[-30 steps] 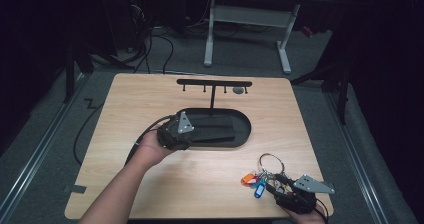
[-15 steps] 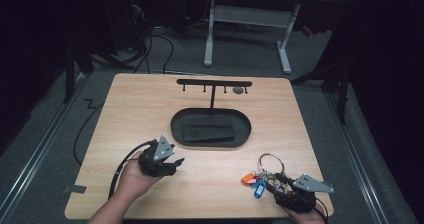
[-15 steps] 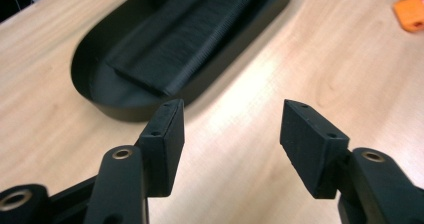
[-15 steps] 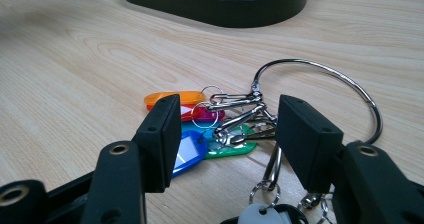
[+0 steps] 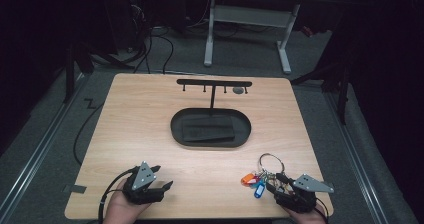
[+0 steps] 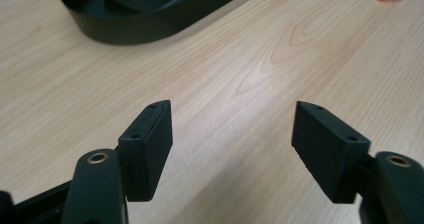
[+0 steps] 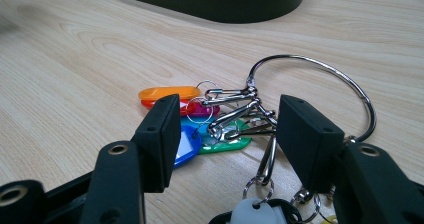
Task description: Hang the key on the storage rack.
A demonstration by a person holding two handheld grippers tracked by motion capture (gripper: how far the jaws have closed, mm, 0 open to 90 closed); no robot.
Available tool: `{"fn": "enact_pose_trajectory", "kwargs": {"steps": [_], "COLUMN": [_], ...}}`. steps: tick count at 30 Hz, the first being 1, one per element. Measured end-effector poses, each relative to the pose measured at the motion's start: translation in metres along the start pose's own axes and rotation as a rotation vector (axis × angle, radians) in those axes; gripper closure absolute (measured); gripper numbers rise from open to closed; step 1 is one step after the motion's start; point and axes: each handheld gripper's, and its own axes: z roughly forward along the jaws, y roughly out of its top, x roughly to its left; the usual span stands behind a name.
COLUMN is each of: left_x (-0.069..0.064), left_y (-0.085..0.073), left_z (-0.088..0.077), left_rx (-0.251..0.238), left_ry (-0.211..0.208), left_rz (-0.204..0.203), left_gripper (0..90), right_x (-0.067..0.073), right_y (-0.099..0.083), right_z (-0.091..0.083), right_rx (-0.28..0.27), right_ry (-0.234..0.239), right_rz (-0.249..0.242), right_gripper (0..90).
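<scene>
- A pale wood-grain table [image 5: 150,119] is sitting on a grey floor in a dark room; a second desk's white legs [image 5: 210,29] are standing past it at 12 o'clock.
- Cables [image 5: 155,44] are trailing over the floor toward 11 o'clock.
- A black oval tray [image 5: 176,126] is lying mid-table, with a black T-shaped hook rack [image 5: 214,83] rising from it.
- The key bunch [image 7: 235,119], a big metal ring with orange, blue, green and red tags, is lying on the wood at 5 o'clock of the tray, well apart from it.
- The right gripper [image 7: 227,129] is resting low at the near edge, its jaws standing apart on either side of the bunch's clips, the pads not pressing on them.
- The left gripper [image 6: 232,149] is hovering over bare wood at 7 o'clock of the tray; its jaws have just been opening and are standing wide with nothing between them.
</scene>
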Motion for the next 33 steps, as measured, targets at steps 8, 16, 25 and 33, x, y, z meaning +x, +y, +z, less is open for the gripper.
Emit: {"fn": "enact_pose_trajectory", "kwargs": {"steps": [8, 16, 25, 33], "left_x": [0.009, 0.011, 0.013, 0.014], "left_y": [-0.008, -0.012, -0.011, -0.01], "left_z": [-0.007, -0.012, -0.022, -0.024], "left_rx": [-0.017, -0.043, -0.033, -0.002], "left_ry": [-0.057, -0.084, -0.033, -0.035], "left_rz": [-0.064, -0.029, -0.02, -0.017], "left_gripper": [34.6, 30.3, 29.9, 31.4], "right_x": [0.003, 0.011, 0.015, 0.02], "right_y": [0.0, 0.011, 0.039, 0.066], "right_z": [0.003, 0.009, 0.02, 0.029], "right_rx": [0.044, 0.095, 0.217, 0.358], "right_ry": [-0.019, -0.044, -0.109, -0.11], "right_rz": [-0.021, -0.041, -0.049, -0.09], "right_gripper": [43.6, 47.0, 46.0, 43.8]}}
